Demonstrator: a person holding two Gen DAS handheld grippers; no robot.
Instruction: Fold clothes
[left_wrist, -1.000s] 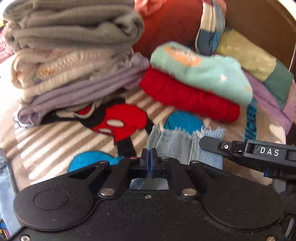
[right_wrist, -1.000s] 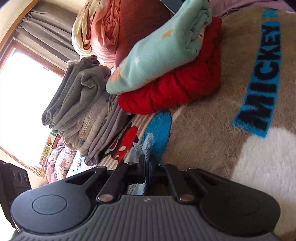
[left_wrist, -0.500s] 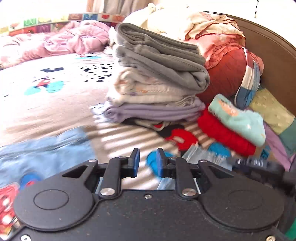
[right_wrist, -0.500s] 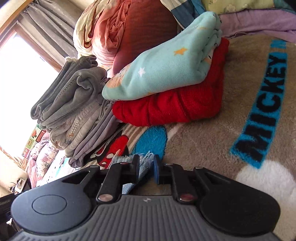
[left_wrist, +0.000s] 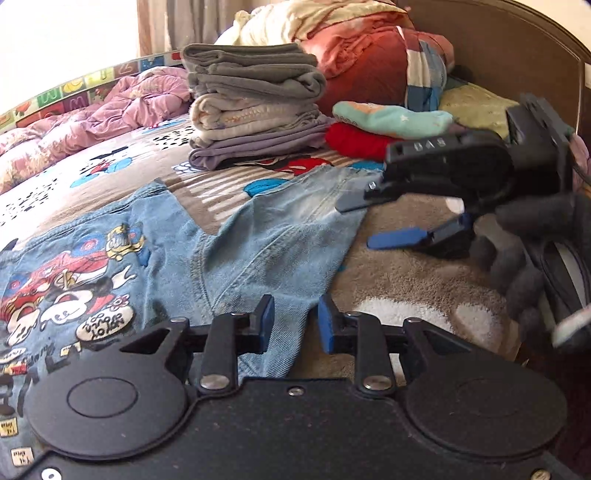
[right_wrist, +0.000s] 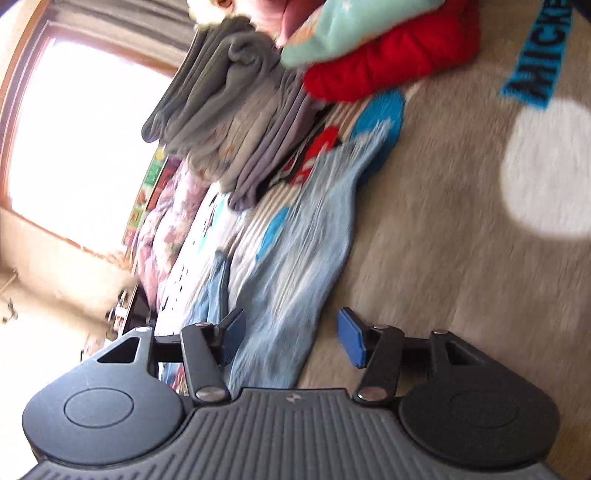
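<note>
Left wrist view: low, close above the jeans (left_wrist: 273, 236), facing the folded stack (left_wrist: 255, 103) at 12 o'clock. Right wrist view: rolled sideways, close over the blanket (right_wrist: 443, 229), stack (right_wrist: 236, 122) at 11 o'clock. Shared: jeans, stack, red garment (left_wrist: 354, 142).

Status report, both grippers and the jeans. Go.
Left gripper open, right gripper open. Jeans flat on blanket, unheld. Folded stacks behind, nothing blocking.

Bed (left_wrist: 413, 280): jeans (left_wrist: 258, 236), folded stacks (left_wrist: 255, 99)
</note>
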